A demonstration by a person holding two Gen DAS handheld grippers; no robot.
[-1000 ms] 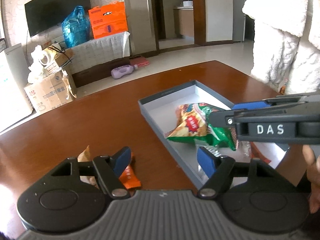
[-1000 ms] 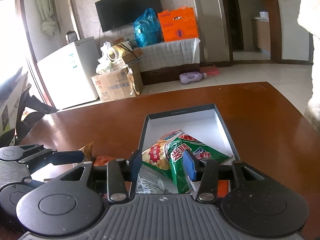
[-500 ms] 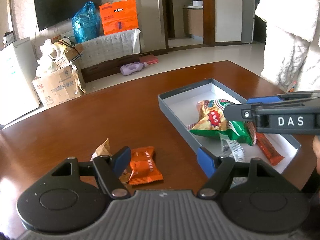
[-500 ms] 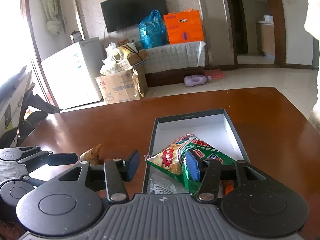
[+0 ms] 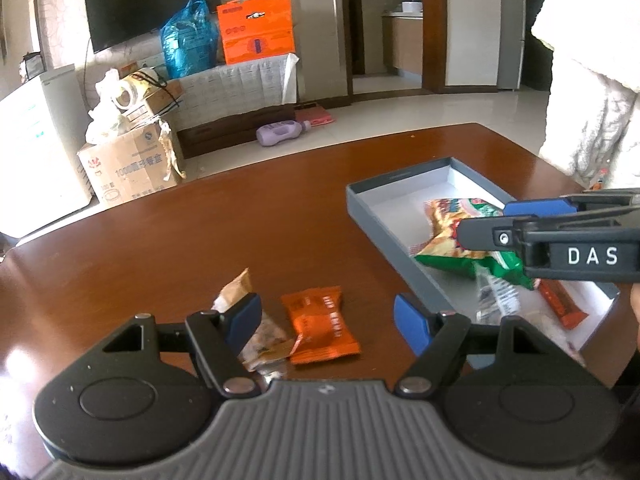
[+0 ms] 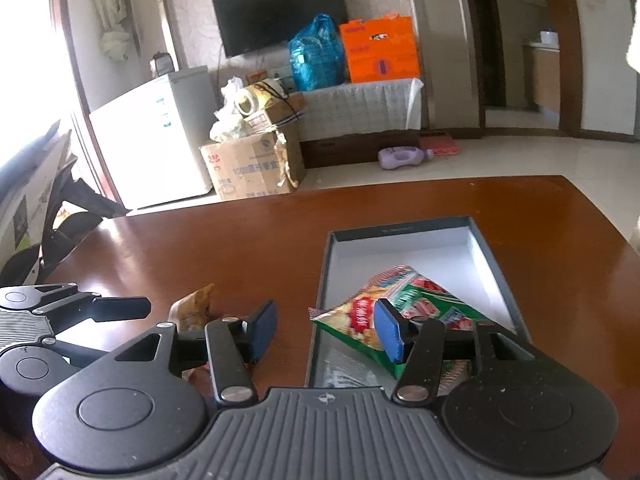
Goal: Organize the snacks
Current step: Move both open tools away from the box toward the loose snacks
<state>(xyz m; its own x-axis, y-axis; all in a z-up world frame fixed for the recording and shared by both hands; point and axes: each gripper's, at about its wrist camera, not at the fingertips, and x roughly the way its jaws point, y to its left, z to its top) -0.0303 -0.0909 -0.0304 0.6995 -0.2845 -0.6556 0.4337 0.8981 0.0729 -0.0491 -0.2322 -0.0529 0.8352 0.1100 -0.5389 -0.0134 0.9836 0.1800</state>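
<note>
A grey box (image 5: 384, 224) (image 6: 325, 264) on the brown table holds a green and orange chip bag (image 5: 456, 236) (image 6: 384, 304), a clear wrapper (image 5: 496, 296) and an orange bar (image 5: 560, 308). An orange snack packet (image 5: 320, 328) and a tan packet (image 5: 236, 292) (image 6: 192, 308) lie on the table left of the box. My left gripper (image 5: 328, 320) is open and empty above the orange packet. My right gripper (image 6: 326, 330) is open and empty above the box's near left edge, and it shows from the side in the left wrist view (image 5: 500, 224).
The brown table (image 5: 200, 232) has its far edge toward a tiled floor. Beyond stand a cardboard box (image 5: 128, 168), a white fridge (image 6: 160, 136) and a purple bottle (image 5: 280, 134). A person in white fleece (image 5: 592, 80) stands at the right.
Both grippers have drawn back and left from the box. The right gripper has opened wider and let go of the chip bag, which now lies in the box.
</note>
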